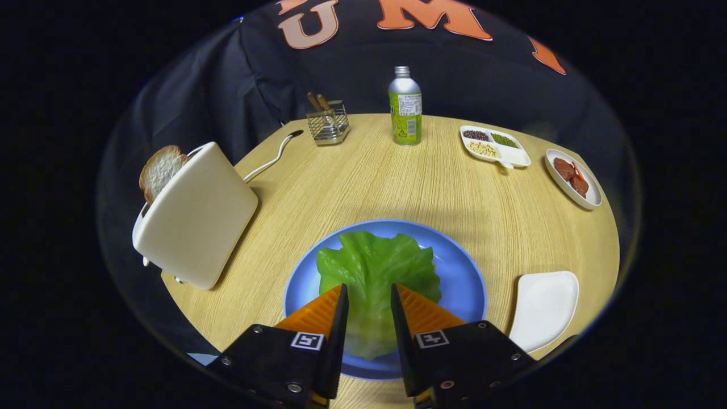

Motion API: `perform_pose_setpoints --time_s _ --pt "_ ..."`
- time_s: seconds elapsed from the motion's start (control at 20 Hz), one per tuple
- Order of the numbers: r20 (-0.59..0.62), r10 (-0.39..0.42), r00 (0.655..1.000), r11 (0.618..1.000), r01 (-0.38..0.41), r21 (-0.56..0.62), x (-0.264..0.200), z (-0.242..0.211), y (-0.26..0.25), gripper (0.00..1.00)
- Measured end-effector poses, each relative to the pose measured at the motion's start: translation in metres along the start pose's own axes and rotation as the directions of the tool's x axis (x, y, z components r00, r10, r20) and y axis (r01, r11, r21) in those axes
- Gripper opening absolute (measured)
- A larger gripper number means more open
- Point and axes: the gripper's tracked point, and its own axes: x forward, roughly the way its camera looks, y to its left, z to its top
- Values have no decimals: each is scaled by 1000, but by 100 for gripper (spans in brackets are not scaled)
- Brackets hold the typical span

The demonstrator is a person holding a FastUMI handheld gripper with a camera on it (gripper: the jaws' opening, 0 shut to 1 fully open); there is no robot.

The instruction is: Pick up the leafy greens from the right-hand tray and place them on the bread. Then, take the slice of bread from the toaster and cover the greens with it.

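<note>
Hand-held gripper (pixel 368 295) agape astride leafy greens (pixel 372 272)

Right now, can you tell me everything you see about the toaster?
The toaster is cream-white and smooth, like plastic, with rounded corners. It stands on the wooden table, left of the blue plate, looking tilted in this fisheye view. A bread slice pokes out of its top. A white cord runs from behind it. The open gripper is over the plate, not touching it.
</note>
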Motion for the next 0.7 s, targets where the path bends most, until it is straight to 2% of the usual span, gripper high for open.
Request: perform_pose_setpoints --time_s 0.05,0.1,0.3,0.45,0.7 --pt "9 -8 1000 1000 8 -11 -3 3 1 49" --pt "17 -17 1000 1000 17 -22 -7 7 1 59" --pt "25 -8 1000 999 9 -40 -24 22 15 81" --pt "12 25 1000 999 -24 -31 -39 34 30 87" --pt "37 66 997 998 -65 -17 -69 69 61 88"
